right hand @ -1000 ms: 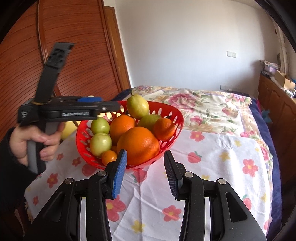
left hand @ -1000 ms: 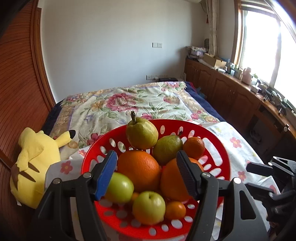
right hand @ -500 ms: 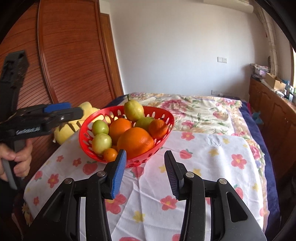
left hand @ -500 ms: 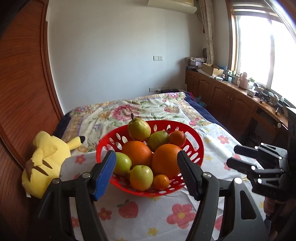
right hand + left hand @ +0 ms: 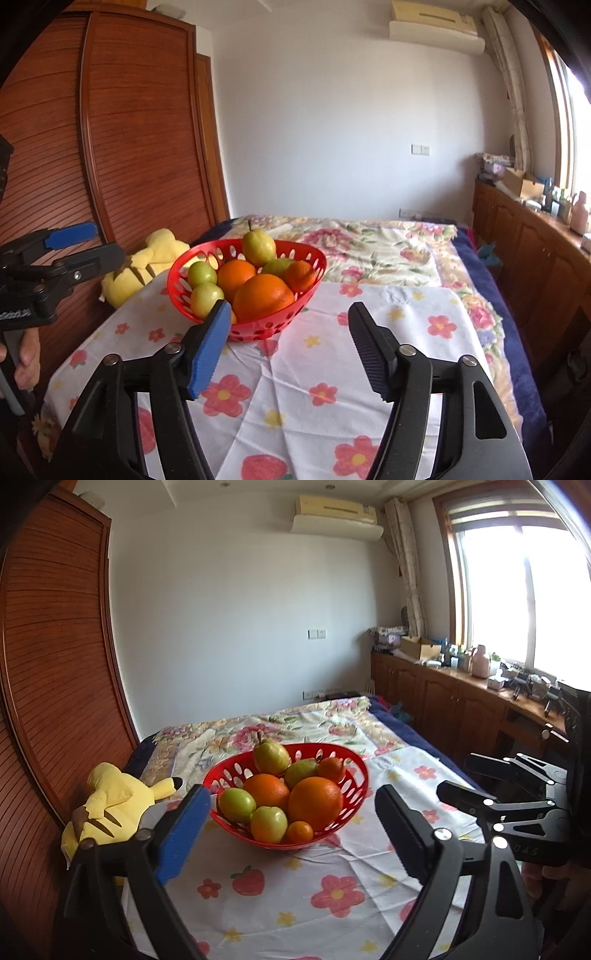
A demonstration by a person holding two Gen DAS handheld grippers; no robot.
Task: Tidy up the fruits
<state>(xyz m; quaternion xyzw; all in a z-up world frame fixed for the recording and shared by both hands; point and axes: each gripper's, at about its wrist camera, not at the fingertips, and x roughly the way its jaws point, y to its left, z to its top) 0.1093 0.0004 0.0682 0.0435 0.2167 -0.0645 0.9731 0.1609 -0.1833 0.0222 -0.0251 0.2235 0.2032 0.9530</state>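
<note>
Both tools are black plastic clamps with triangular cut-outs in their arms and silver screws at the pivots. On the left gripper and the right gripper alike, the left finger carries a blue ribbed pad and the right finger a black ribbed pad. The right gripper's body, seen at the right of the left view, bears pale lettering reading "OAS", while at the left edge of the right view bare skin of the left hand shows around a grey handle.
</note>
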